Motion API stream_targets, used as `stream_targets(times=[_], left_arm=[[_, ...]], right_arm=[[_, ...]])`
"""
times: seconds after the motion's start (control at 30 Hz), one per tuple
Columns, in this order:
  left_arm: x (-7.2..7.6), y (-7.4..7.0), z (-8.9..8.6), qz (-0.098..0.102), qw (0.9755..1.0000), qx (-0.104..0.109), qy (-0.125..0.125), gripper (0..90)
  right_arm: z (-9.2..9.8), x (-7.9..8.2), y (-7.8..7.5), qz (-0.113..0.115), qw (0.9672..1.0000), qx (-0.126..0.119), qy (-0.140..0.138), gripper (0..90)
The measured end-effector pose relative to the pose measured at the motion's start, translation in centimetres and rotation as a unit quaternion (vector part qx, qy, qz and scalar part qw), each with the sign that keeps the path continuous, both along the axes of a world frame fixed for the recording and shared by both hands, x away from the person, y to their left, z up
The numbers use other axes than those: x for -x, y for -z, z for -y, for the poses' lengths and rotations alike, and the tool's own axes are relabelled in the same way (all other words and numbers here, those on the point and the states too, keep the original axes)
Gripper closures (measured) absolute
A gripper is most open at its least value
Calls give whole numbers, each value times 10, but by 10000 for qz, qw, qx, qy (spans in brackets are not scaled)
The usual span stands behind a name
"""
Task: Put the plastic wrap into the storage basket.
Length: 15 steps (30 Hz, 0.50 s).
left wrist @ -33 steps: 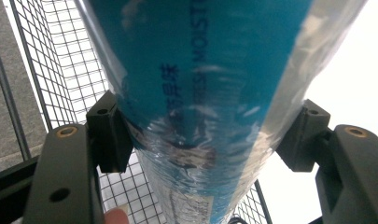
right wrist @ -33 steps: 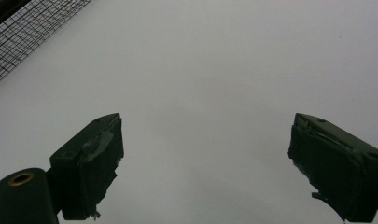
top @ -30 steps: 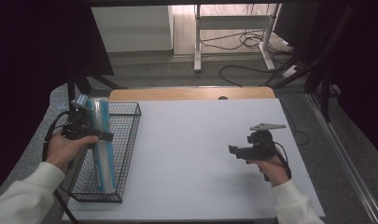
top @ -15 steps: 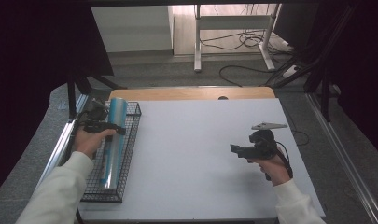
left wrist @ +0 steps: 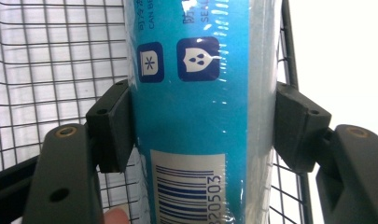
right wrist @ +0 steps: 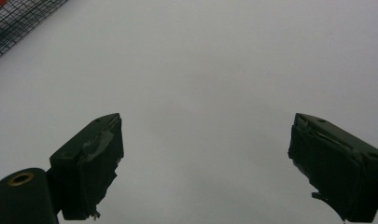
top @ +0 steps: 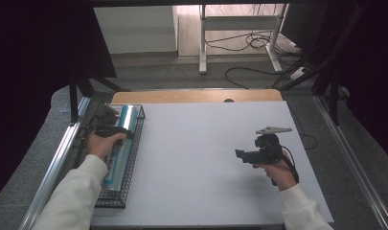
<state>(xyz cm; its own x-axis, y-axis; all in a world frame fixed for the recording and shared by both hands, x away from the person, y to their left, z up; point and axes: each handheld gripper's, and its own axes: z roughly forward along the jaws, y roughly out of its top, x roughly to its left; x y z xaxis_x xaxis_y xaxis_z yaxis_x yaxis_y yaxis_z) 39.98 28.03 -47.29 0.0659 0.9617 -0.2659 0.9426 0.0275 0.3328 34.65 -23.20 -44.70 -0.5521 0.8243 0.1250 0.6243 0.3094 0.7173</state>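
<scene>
Left gripper (left wrist: pixel 196 130): fingers (left wrist: pixel 113 123) clamped on both sides of blue shrink-wrapped roll (left wrist: pixel 200 93), barcode label facing the camera. Roll lies lengthwise in black wire basket (top: pixel 134 143) along the surface's (top: pixel 206 158) left edge. Right gripper (top: pixel 243 155) hovers over the surface's right half, well apart from basket, fingers (right wrist: pixel 91 158) wide apart, nothing between them.

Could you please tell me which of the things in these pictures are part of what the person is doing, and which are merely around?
In use:
- blue roll, clamped in the left claw
- wire basket in which the roll lies

Not in use:
- right claw, open over the white table, holding nothing
- cables on the floor behind
- desk frame behind the table
</scene>
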Motion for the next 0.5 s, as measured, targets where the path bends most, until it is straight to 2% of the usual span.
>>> stream_targets(times=[0.13,0.2,0.27,0.37,0.5], left_arm=[[-4,12,1,-162,9995,-250,-111,300],[-3,13,1,-43,9997,-209,-154,301],[-2,4,1,85,9998,-51,-193,261],[1,-6,4,231,9994,-183,-153,229],[4,-9,10,302,9983,-489,-68,189]], right_arm=[[0,0,0,1,10000,13,-5,106],[1,1,0,29,10000,-3,21,106],[3,1,-1,18,10000,-8,41,106],[4,0,0,14,10000,0,60,106],[4,1,0,18,10000,-5,55,105]])
